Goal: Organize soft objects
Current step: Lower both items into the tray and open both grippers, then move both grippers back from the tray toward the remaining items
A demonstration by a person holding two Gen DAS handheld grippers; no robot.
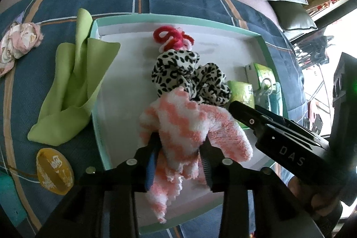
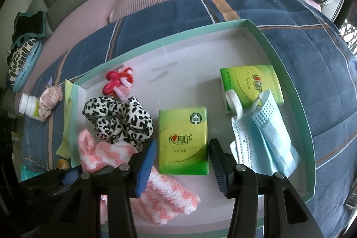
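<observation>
Lying inside the shallow white tray (image 2: 290, 90) with mint-green walls, which sits on a blue plaid bedspread (image 2: 312, 48), the fuzzy pink-and-white sock (image 1: 178, 122) rests between the fingers of the left tongs (image 1: 179, 155); whether the pads still press on it I cannot tell, since the sock fills the gap yet its free end slumps on the tray floor. Just beyond it a leopard-print scrunchie (image 1: 189, 75) touches the sock's far end, and a knot of red and pink yarn (image 1: 174, 37) lies against the scrunchie's far side. The right tongs (image 2: 183, 162) stand released, their fingers parted on either side of the near end of a green tissue pack (image 2: 184, 139) without touching it. A second tissue pack (image 2: 250, 81) lies farther off to the right, with a folded blue face mask (image 2: 263, 133) overlapping its near edge. Outside the tray, on the bedspread, a lime-green cloth (image 1: 73, 81) drapes over the left wall, a crumpled pink floral fabric (image 1: 17, 44) lies well apart, and a yellow round item (image 1: 54, 171) sits nearer.
</observation>
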